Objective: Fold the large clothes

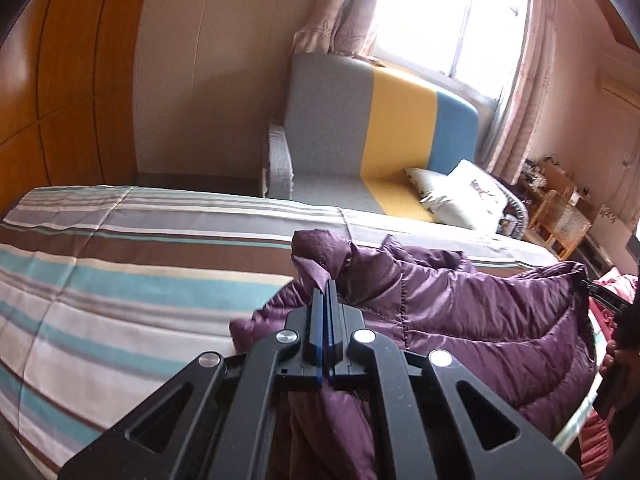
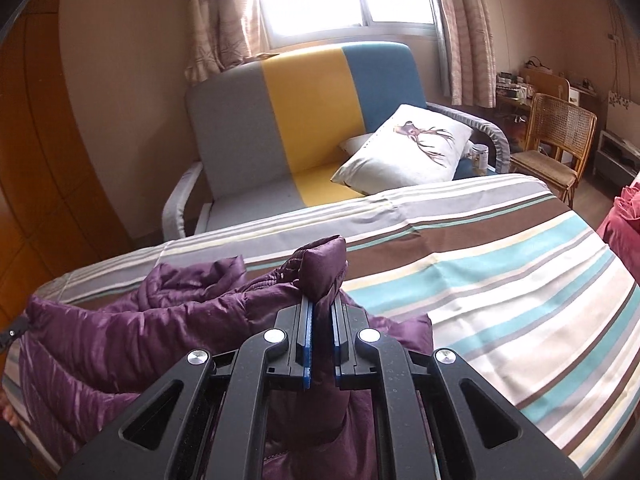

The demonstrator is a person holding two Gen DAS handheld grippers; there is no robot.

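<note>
A shiny purple quilted jacket [image 1: 460, 300] lies bunched on a striped bedspread [image 1: 100, 280]. My left gripper [image 1: 325, 286] is shut on a thin fold of the jacket's edge, and the cloth rises in a peak just past the blue pads. In the right wrist view the same purple jacket [image 2: 140, 320] spreads to the left over the striped bedspread [image 2: 500, 280]. My right gripper [image 2: 323, 300] is shut on a thicker padded fold that sticks up between its fingers. Both pinched corners are lifted off the bed. Part of the other gripper shows at the right edge of the left view.
Beyond the bed stands a grey, yellow and blue sofa [image 2: 312, 112] with a white cushion [image 2: 404, 148]. A rattan chair [image 2: 556, 140] and a cluttered desk are at the far right. Wooden wardrobe doors [image 1: 60, 80] fill the left. Red cloth [image 2: 624, 216] lies at the right edge.
</note>
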